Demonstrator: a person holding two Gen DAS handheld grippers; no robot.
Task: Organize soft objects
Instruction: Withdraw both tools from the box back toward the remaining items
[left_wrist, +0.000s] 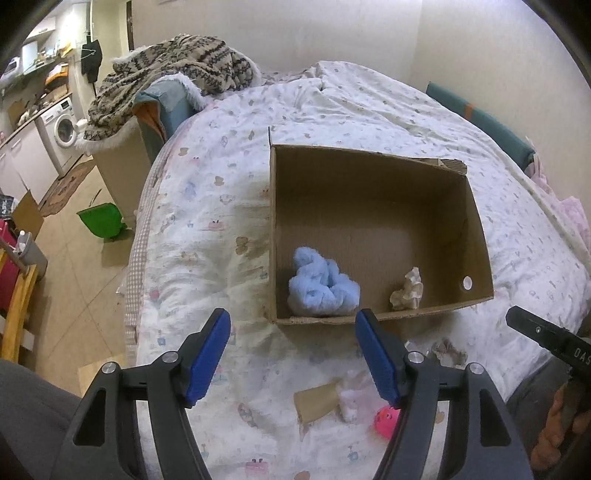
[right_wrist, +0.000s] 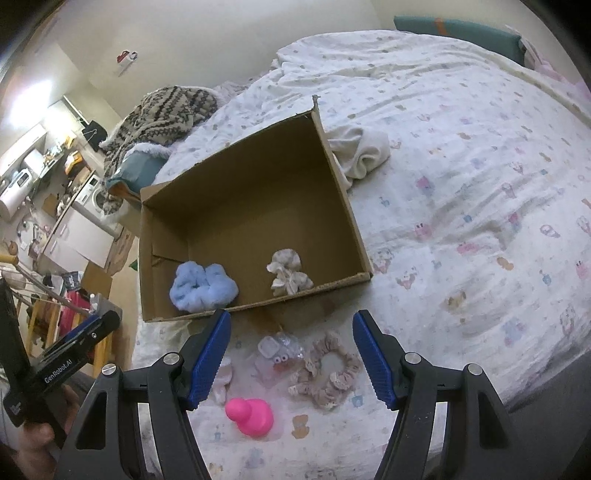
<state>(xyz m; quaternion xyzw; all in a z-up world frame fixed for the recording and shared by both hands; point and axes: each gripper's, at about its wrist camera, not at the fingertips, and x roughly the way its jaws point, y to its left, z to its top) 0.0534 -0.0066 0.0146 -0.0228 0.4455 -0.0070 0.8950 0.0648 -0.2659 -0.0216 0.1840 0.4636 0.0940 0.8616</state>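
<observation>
An open cardboard box (left_wrist: 476, 221) (right_wrist: 343, 192) lies on the bed. Inside it are a fluffy blue scrunchie (left_wrist: 323, 288) (right_wrist: 203, 286) and a beige scrunchie (left_wrist: 406, 291) (right_wrist: 288, 275). On the quilt in front of the box lie a pinkish-beige scrunchie (right_wrist: 327, 373) (left_wrist: 448, 350), a clear plastic toy with eyes (right_wrist: 277, 350), a pink rubber toy (right_wrist: 251, 415) (left_wrist: 386, 419) and a small white fluffy piece (right_wrist: 221, 380) (left_wrist: 349, 400). My left gripper (left_wrist: 293, 354) is open and empty just before the box. My right gripper (right_wrist: 291, 356) is open and empty above the loose items.
A white towel (right_wrist: 360, 153) lies behind the box. A patterned knit blanket (left_wrist: 166, 77) is piled at the bed's far left. The floor at left holds a green dustpan (left_wrist: 101, 219) and a washing machine (left_wrist: 62, 129). A brown card piece (left_wrist: 317, 400) lies on the quilt.
</observation>
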